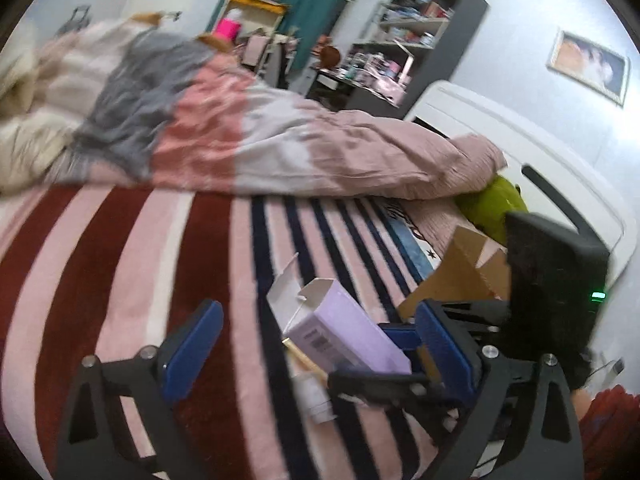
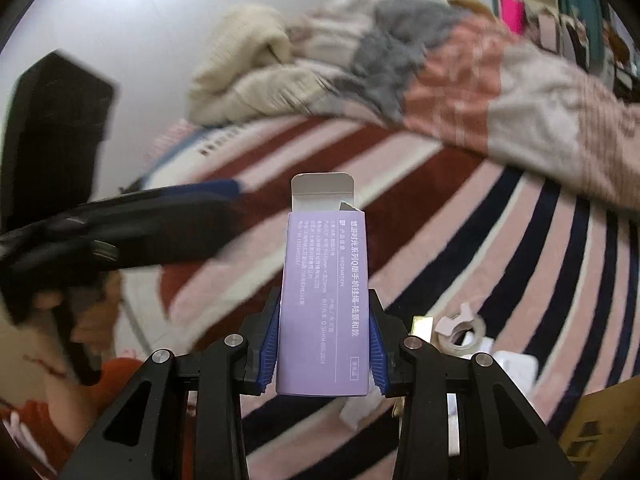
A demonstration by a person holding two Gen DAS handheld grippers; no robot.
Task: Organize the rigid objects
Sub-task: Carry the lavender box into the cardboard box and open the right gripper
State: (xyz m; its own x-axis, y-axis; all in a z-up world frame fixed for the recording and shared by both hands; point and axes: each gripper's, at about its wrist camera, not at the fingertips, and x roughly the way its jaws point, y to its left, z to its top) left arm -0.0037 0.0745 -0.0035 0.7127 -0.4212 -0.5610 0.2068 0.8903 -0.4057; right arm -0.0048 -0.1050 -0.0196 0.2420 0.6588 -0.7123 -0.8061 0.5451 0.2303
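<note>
Two blue fingers (image 2: 271, 340) of the right gripper (image 2: 323, 342) clamp the lilac box (image 2: 324, 300) at frame centre, while the left gripper (image 1: 316, 344) gapes over the striped bed (image 1: 120, 260).

The lilac box (image 2: 323, 300) is smooth matt cardboard with printed text. The striped bedspread (image 1: 120, 264) looks like soft woven cloth. The tape roll (image 2: 466, 334) is glossy clear plastic.

The carton (image 2: 323, 300) sits between the right gripper (image 2: 323, 344) fingers (image 2: 269, 338), above the bedspread (image 2: 460, 240).
</note>
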